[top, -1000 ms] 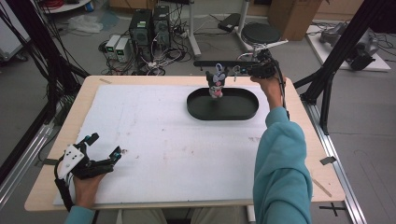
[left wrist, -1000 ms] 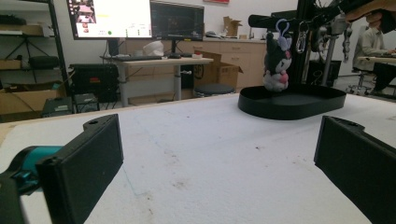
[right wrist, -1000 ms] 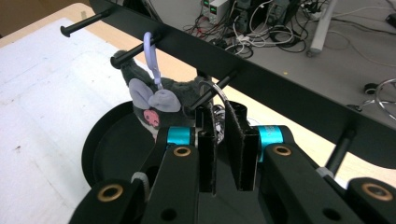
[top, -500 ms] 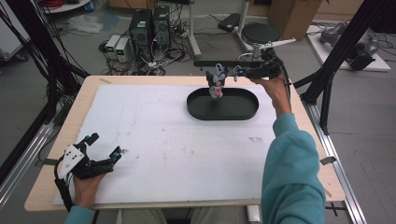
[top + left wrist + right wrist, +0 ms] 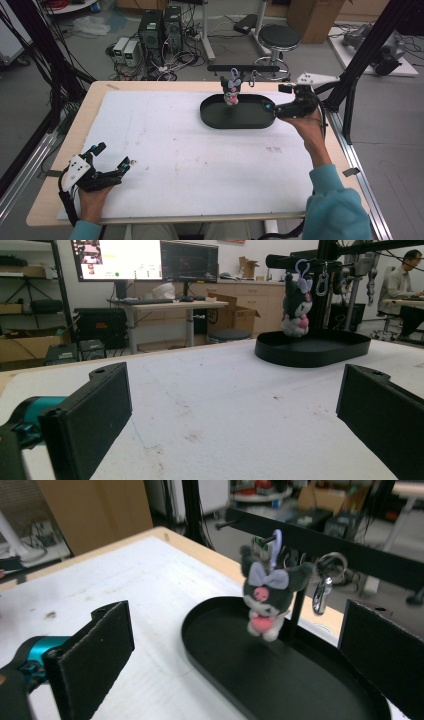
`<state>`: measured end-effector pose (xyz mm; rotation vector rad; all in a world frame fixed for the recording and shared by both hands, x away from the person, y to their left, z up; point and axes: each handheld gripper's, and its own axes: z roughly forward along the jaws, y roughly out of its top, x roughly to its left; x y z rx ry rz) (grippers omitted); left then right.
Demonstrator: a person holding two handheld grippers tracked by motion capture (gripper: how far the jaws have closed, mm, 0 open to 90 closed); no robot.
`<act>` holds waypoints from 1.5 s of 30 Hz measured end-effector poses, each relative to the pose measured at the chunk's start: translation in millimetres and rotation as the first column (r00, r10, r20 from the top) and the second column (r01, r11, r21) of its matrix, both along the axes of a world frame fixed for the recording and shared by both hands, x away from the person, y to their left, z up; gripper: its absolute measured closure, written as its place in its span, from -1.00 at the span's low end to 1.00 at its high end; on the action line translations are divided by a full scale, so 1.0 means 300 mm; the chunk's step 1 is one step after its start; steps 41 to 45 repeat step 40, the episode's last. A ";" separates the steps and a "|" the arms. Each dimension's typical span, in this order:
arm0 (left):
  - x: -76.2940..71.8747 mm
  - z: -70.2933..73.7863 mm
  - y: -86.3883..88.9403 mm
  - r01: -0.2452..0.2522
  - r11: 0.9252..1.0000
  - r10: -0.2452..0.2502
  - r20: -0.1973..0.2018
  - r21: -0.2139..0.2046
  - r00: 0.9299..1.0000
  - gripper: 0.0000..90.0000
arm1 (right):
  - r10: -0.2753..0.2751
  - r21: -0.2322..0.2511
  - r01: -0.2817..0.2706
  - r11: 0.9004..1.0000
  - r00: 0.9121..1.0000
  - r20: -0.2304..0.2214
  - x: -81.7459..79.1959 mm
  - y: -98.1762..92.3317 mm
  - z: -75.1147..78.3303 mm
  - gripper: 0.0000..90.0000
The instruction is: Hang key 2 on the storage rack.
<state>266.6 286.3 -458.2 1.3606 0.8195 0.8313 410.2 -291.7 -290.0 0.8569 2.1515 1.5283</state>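
White foam is covering the surface (image 5: 200, 165). Nearest, the left hand-held gripper (image 5: 112, 161) is resting spread wide. Farther off, the right hand-held gripper (image 5: 274, 99) is spread beside the black tray (image 5: 240, 122), where a plush toy (image 5: 231, 89) is hanging.

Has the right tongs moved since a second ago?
Yes. The right tongs pulled rightward, from near the small plush keychain toy to the black oval tray's right end.

Overhead and finger-level views, tray (image 5: 239, 121) shared
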 end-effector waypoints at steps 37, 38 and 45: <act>-0.002 0.000 -0.001 -0.003 1.000 0.003 0.000 0.006 1.000 -0.96 | -0.168 0.189 0.137 0.972 0.974 0.153 -0.325 -0.083 -0.546 -0.99; -0.002 0.000 -0.001 -0.002 1.000 0.002 0.000 0.006 1.000 -0.96 | -0.173 0.190 0.142 0.971 0.973 0.154 -0.326 -0.082 -0.547 -0.99; -0.002 -0.001 -0.001 -0.005 1.000 0.005 0.005 0.000 1.000 -0.96 | -0.176 0.184 0.146 0.972 0.972 0.157 -0.328 -0.079 -0.547 -0.99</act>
